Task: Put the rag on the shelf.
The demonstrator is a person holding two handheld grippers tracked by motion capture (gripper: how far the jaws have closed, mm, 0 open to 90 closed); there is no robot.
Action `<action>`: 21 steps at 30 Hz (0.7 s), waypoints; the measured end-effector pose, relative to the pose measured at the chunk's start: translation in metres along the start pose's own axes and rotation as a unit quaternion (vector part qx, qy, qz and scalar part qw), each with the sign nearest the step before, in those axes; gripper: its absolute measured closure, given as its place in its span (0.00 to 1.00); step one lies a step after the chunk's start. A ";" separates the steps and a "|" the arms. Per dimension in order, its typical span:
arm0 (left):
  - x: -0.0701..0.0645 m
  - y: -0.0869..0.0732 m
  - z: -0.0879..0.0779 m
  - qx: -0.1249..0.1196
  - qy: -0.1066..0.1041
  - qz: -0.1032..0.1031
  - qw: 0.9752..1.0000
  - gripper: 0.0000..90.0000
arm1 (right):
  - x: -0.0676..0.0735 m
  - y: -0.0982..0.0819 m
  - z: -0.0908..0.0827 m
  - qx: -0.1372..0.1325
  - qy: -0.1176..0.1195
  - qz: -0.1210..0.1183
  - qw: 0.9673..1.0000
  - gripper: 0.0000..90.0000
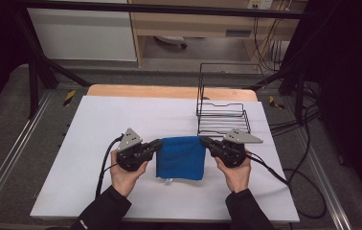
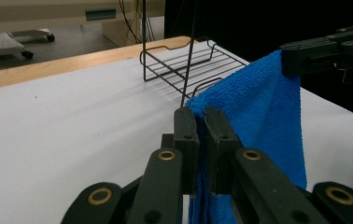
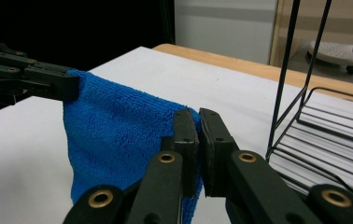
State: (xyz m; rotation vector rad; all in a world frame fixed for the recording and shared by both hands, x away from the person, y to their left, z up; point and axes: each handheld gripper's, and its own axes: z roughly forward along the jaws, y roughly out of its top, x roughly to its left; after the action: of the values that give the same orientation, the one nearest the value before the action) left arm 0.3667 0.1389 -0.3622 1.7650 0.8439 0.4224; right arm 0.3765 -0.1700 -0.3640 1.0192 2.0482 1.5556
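Near the middle of the desk (image 1: 97, 143), toward its front edge, a blue cloth (image 1: 181, 157) hangs stretched between two grippers. The left gripper (image 1: 159, 143) is clamped on the cloth's upper left corner; in the left gripper view its jaws are pressed together with blue terry caught between them. The right gripper (image 1: 203, 141) pinches the upper right corner in the same way, its jaws closed on the fabric in the right gripper view. The top edge is lifted and runs taut from one gripper to the other, while the rest drapes down toward the desk; whether the lower edge rests on the surface I cannot tell for sure.

The cloth looks soft, light and limp, a towelling weave that should give good friction and carries no risk of breaking. It will sag and fold wherever it is not supported, so the corners are the sensible places to hold.

A black wire rack (image 1: 223, 117) stands just behind the right gripper, toward the desk's far right corner. Its upright wires are the nearest obstacle; a swing backward on that side could snag them. The left half of the desk is bare.
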 end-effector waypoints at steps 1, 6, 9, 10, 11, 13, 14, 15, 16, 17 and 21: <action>0.000 0.002 -0.001 -0.003 -0.001 -0.001 1.000 0.94 | 0.000 0.001 -0.001 -0.003 0.000 -0.003 1.000 0.96; -0.003 0.009 -0.003 -0.016 0.001 0.003 1.000 0.94 | 0.005 0.009 -0.009 -0.018 -0.006 -0.013 1.000 0.96; -0.005 0.014 -0.002 -0.023 0.000 0.004 1.000 0.94 | 0.006 0.014 -0.014 -0.027 -0.010 -0.017 0.999 0.96; -0.006 0.016 -0.002 -0.028 -0.001 0.003 1.000 0.94 | 0.006 0.015 -0.016 -0.030 -0.012 -0.018 0.999 0.96; -0.007 0.017 -0.001 -0.029 -0.001 0.006 1.000 0.94 | 0.006 0.017 -0.018 -0.033 -0.013 -0.019 0.999 0.96; -0.009 0.019 0.001 -0.034 0.000 0.010 0.999 0.94 | 0.005 0.019 -0.022 -0.037 -0.017 -0.019 0.999 0.96; -0.010 0.020 0.002 -0.035 0.000 0.010 0.999 0.94 | 0.005 0.020 -0.024 -0.040 -0.018 -0.019 0.999 0.96; -0.011 0.022 0.003 -0.038 0.000 0.009 0.999 0.94 | 0.005 0.021 -0.025 -0.042 -0.020 -0.019 0.999 0.96; -0.011 0.023 0.004 -0.039 0.000 0.009 0.999 0.94 | 0.005 0.022 -0.027 -0.043 -0.022 -0.018 0.999 0.96; -0.011 0.024 0.005 -0.042 -0.002 0.007 0.999 0.94 | 0.004 0.023 -0.028 -0.044 -0.023 -0.019 0.999 0.96; -0.012 0.031 0.009 -0.055 -0.005 0.000 0.998 0.94 | 0.002 0.027 -0.034 -0.055 -0.028 -0.019 0.998 0.96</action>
State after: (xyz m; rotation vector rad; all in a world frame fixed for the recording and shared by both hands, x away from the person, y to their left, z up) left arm 0.3748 0.1192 -0.3349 1.6642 0.7972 0.4513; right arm 0.3610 -0.1877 -0.3274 0.9677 1.9120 1.5831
